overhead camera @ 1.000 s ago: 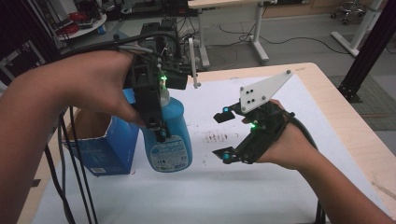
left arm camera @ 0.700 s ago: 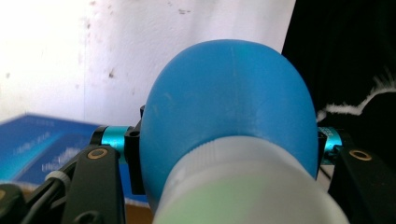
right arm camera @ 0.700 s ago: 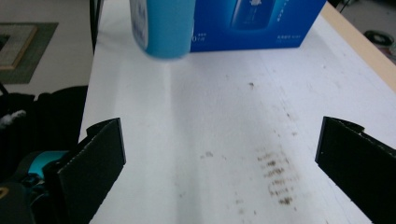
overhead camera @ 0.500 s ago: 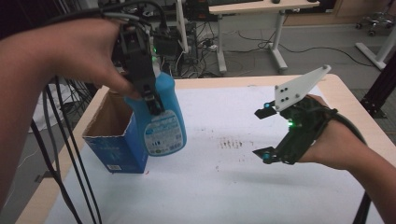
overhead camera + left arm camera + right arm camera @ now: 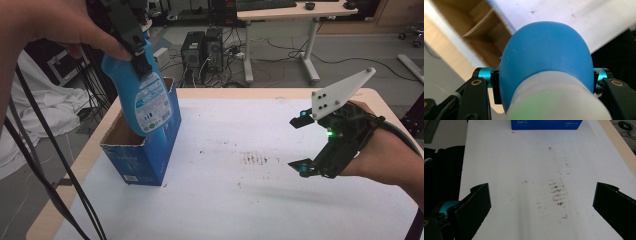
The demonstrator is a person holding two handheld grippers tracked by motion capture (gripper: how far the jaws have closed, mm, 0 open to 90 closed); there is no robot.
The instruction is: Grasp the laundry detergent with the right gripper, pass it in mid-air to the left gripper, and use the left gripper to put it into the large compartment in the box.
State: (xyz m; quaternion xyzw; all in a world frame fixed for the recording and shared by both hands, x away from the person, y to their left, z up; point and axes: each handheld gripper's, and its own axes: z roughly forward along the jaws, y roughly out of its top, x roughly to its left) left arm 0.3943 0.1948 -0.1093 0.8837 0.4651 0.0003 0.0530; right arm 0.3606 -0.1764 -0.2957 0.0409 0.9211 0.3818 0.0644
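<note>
Presently the left gripper [image 5: 134,42] is clamped on the neck of a blue bottle [image 5: 142,102], just under its pale cap, and holds it tilted above the open top of a blue cardboard box [image 5: 145,160]. The bottle's base hangs inside the box mouth; whether it touches the cardboard cannot be determined. In the left gripper view the bottle [image 5: 546,57] sits tight between the jaws, with the brown inside of the box [image 5: 481,37] below.

The right gripper [image 5: 303,148] hovers well apart over the white table [image 5: 240,210], jaws spread wide and holding nothing; their opening has only just finished.

Assessment: the bottle appears to be smooth, rigid plastic, likely liquid-filled and bottom-heavy, so it will tend to swing from a neck hold. The shoulder beneath the cap gives the safest purchase. The box looks light and may shift if knocked.
</note>
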